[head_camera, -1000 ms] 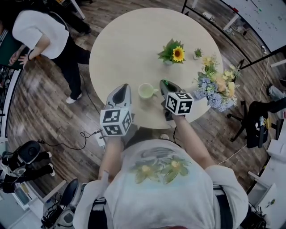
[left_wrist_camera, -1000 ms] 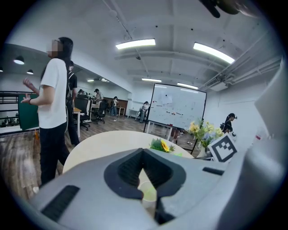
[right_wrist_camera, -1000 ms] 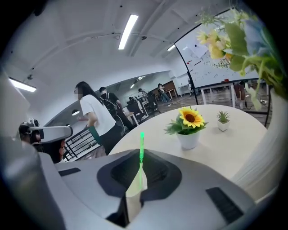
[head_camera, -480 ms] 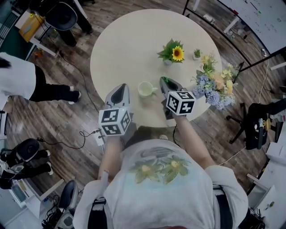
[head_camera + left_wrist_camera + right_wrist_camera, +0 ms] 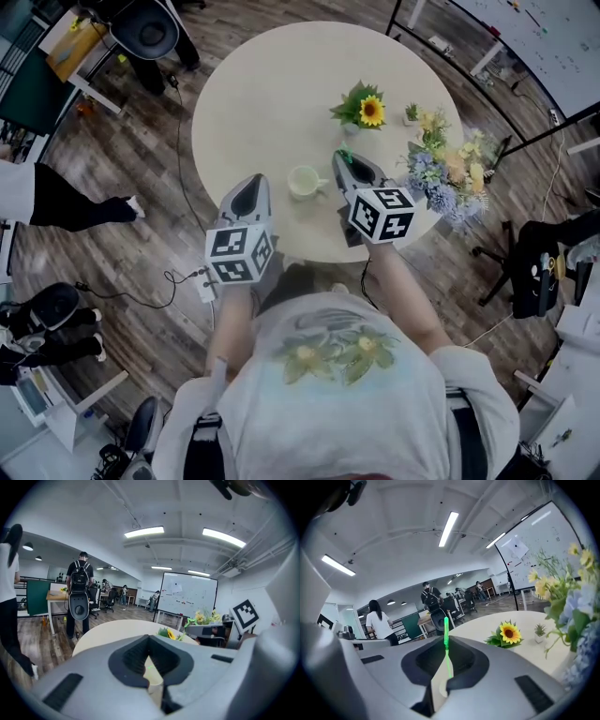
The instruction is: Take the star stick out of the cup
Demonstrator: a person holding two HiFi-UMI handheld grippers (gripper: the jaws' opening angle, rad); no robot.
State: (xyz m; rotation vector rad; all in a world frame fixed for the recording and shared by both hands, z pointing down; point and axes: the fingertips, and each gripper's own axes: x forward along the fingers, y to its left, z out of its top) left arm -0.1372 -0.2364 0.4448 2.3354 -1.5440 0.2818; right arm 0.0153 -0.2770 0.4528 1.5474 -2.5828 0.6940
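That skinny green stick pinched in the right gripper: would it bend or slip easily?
Probably light: the green stick is very thin beside the right gripper pinching it. Being so slender, it may flex, though it stands straight here. It looks smooth, so it might swivel in the grip.

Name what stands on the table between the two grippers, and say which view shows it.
The pale cup stands between the left gripper and the right gripper; the head view shows it.

Head view steeply overhead; low views from left tool and right tool, round table common.
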